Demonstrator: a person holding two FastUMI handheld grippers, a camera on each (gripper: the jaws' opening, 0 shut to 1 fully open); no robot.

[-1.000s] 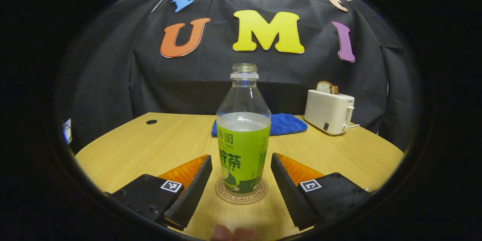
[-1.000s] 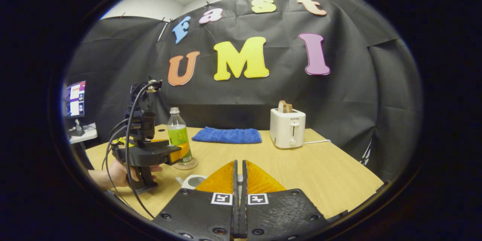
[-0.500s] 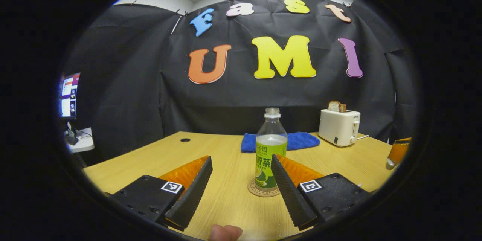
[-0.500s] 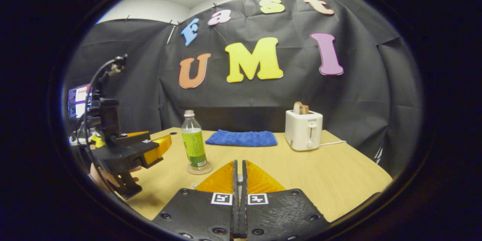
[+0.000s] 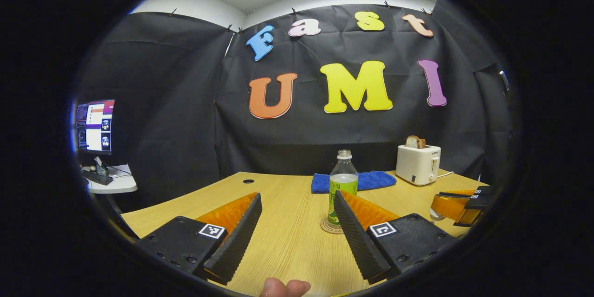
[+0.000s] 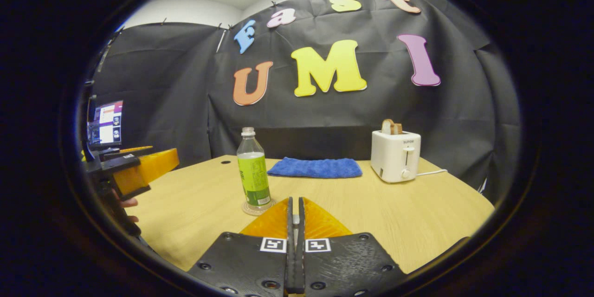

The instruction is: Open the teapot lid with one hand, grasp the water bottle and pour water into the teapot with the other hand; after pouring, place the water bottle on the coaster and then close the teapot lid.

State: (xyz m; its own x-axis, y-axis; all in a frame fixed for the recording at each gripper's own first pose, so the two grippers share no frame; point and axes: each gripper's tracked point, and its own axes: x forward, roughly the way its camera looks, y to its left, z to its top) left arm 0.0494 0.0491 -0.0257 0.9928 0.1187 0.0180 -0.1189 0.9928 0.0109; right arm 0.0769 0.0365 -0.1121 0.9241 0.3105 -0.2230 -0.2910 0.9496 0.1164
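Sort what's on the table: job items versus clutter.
Job: water bottle, standing on the coaster; left gripper; right gripper.
Clutter: blue towel, toaster holding bread.

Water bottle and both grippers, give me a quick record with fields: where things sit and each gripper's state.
bottle: clear plastic water bottle with green label, upright, uncapped
bottle support: round cork coaster
surface: light wooden table
left gripper: open, apart from the bottle
right gripper: fingers closed together; whether something is pinched between them cannot be told
behind bottle: folded blue cloth
far right: white toaster with bread in its slot
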